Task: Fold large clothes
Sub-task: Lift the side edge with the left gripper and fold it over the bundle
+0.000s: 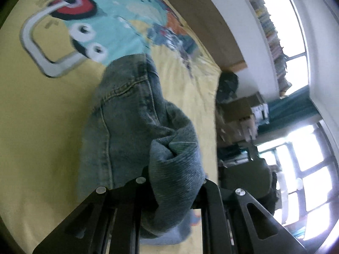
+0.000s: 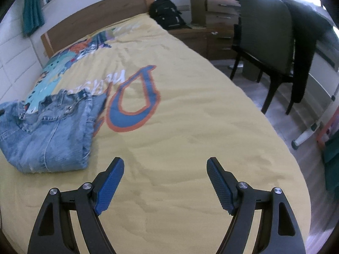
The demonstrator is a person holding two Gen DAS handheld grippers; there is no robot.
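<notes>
Ahead of my right gripper, whose blue-padded jaws stand wide apart, I see bare yellow printed bed cover running to the brown wooden headboard. A folded pile of blue denim clothing blocks the left side. Off the bed's right edge stand a grey upholstered chair and a black backpack. My left gripper's path is filled by bunched denim.
</notes>
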